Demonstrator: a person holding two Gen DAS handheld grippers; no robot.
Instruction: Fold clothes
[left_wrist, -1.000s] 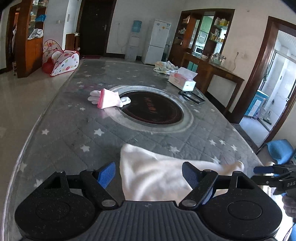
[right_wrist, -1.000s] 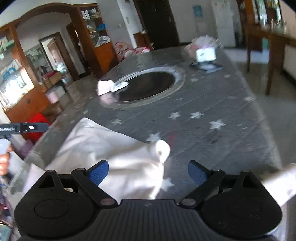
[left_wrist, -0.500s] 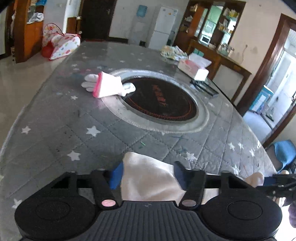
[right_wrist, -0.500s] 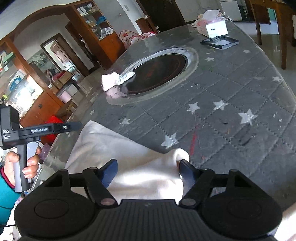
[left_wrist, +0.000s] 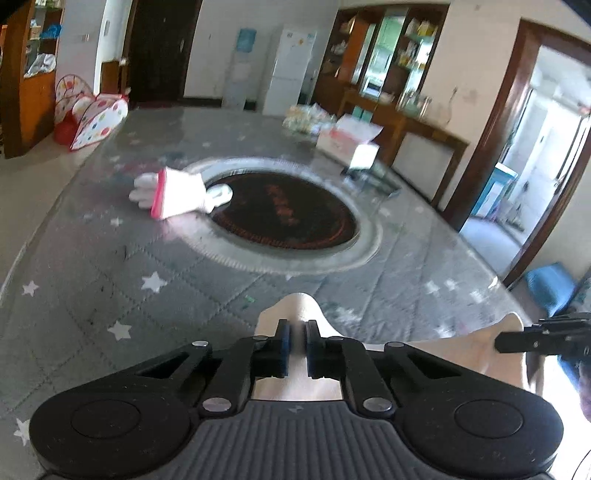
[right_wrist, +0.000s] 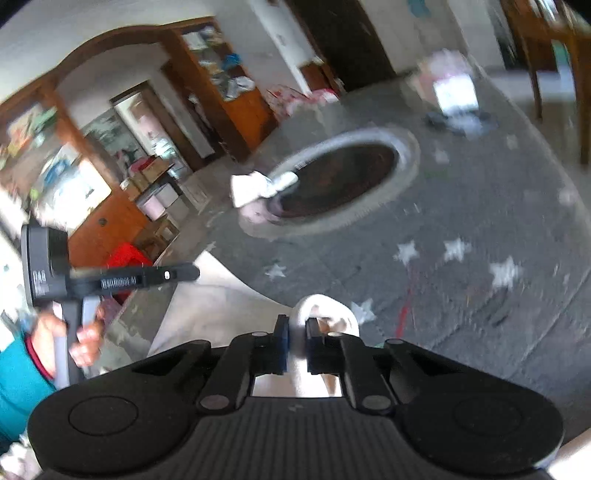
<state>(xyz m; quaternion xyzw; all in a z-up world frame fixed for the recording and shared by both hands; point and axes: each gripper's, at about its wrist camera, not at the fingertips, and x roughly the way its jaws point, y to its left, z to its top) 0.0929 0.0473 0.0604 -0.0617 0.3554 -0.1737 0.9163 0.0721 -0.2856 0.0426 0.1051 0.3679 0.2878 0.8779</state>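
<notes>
Left gripper (left_wrist: 295, 345): jaws nearly together, blue pads pinching a bunched corner of the cream cloth (left_wrist: 291, 308); seen from the right wrist view as a black tool (right_wrist: 110, 280) gripped by a hand (right_wrist: 79, 338) with a teal sleeve, at the table's near left edge. Right gripper (right_wrist: 296, 345): jaws still closing, almost together, a rolled white corner of the cloth (right_wrist: 321, 306) caught between the pads; seen from the left wrist view as a black tip (left_wrist: 535, 334) at the far right, over the cloth's other corner. Cloth: spread flat at the near edge of the table (left_wrist: 92, 288), between the two grippers, both gripped corners puckered upward. Table: grey quilted cover with white stars, round dark hotplate (left_wrist: 284, 212) with a pale ring set in the middle. Small white-and-pink garment (left_wrist: 177, 194): lying on the hotplate's left rim, well apart from the cloth. Tissue box (left_wrist: 347, 142): beyond the hotplate, to the right, blurred. Spotted play tent (left_wrist: 92, 118): on the floor past the table's far left corner.
</notes>
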